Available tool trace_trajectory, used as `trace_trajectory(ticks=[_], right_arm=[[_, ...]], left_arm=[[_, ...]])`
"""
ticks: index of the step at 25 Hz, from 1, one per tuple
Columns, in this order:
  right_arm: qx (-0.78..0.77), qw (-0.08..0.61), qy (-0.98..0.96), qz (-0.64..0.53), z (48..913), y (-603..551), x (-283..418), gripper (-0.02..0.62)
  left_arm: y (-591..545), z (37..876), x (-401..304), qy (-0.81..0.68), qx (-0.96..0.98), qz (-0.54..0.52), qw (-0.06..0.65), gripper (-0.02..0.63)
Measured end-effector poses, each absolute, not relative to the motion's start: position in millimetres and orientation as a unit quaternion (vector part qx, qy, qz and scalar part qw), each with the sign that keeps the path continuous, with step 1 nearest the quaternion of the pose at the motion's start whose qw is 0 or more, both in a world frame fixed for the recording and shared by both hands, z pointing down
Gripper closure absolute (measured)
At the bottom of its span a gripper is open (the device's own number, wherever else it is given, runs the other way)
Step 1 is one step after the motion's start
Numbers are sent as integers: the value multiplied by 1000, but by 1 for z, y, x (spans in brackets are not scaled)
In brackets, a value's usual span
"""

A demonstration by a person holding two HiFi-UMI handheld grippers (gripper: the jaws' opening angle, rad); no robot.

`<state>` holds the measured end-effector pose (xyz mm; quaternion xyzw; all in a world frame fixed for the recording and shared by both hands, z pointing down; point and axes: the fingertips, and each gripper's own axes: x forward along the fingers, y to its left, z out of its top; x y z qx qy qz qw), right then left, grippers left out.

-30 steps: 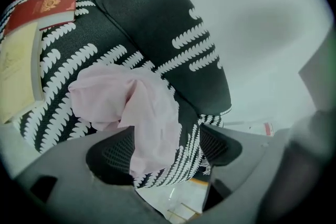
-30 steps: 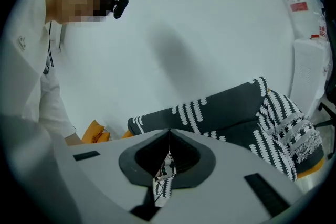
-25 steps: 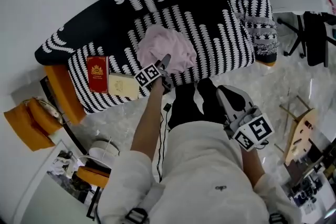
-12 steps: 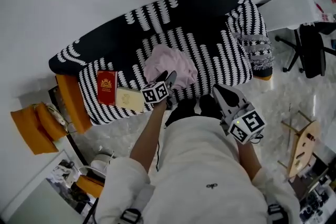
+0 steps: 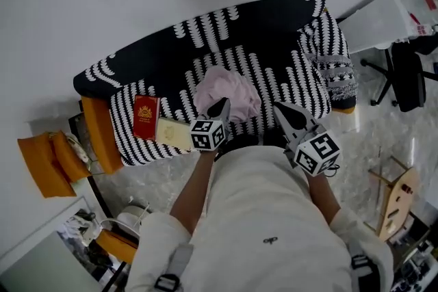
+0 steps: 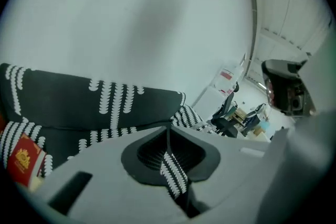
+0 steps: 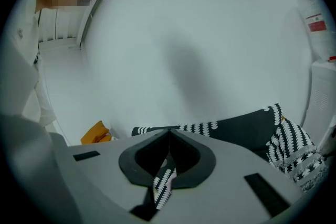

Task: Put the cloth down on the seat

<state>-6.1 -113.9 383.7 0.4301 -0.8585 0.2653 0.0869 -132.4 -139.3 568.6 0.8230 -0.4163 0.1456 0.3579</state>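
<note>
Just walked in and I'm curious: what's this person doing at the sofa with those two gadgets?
A person stands at a black-and-white sofa with a hand-held gripper in each hand. The pink cloth lies crumpled on the seat, with nothing holding it. The left hand-held gripper hangs near the cloth, its jaws just closed on nothing; the right hand-held gripper is shut and empty too. The cloth looks put down.
</note>
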Motion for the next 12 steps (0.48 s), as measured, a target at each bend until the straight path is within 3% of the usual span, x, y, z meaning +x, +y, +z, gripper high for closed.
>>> trace_trajectory(ticks=[12], right_arm=[[398,114,-873,257,385,-89,-21,586]], left_arm=[[-102,503,-119,-391,862,94,310,594]])
